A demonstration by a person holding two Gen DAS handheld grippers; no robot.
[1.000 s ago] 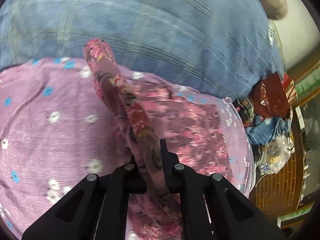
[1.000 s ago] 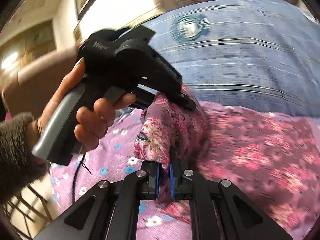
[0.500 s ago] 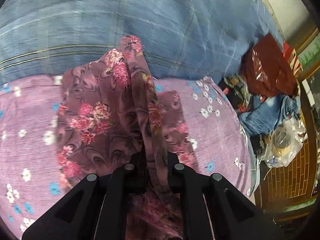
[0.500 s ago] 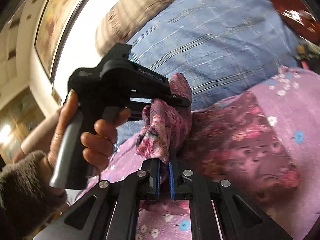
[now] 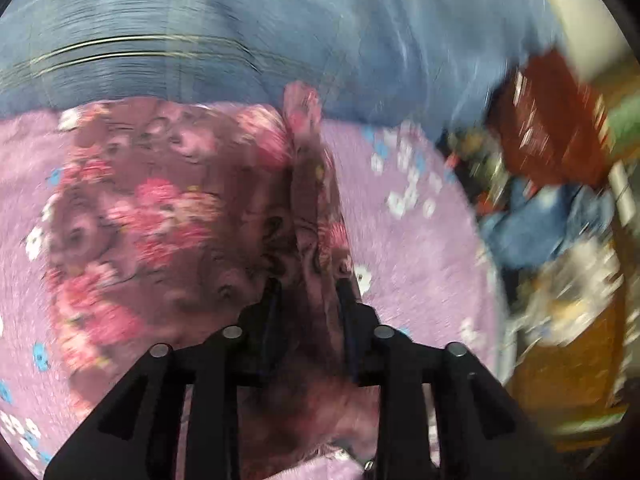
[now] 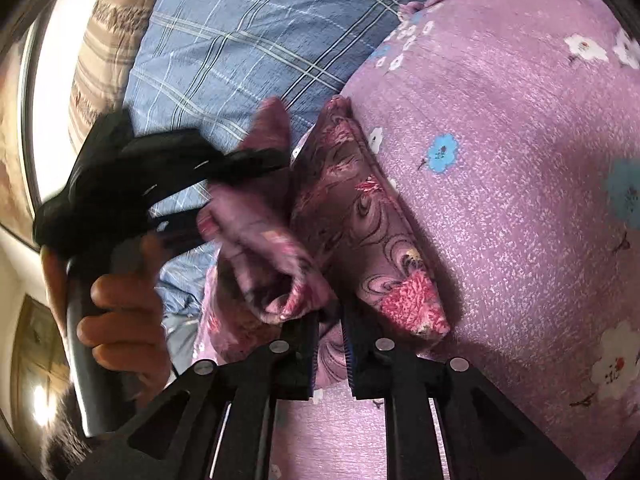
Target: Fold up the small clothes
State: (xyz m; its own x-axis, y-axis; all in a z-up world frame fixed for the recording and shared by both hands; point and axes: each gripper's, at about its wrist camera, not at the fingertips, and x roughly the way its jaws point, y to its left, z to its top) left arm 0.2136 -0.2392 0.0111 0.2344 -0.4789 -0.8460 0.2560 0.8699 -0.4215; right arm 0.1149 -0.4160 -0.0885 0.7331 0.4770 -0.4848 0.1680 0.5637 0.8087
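Bedding: lilac floral blanket (image 6: 520,168) over blue plaid sheet (image 6: 240,40).
Item: floral garment (image 5: 168,232), partly folded on the blanket; left gripper (image 5: 310,292) pinches a raised fold; right gripper (image 6: 330,320) jaws slightly parted, cloth between, grip uncertain.

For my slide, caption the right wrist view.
Right tongs and left tongs fold a floral garment over a purple blanket.
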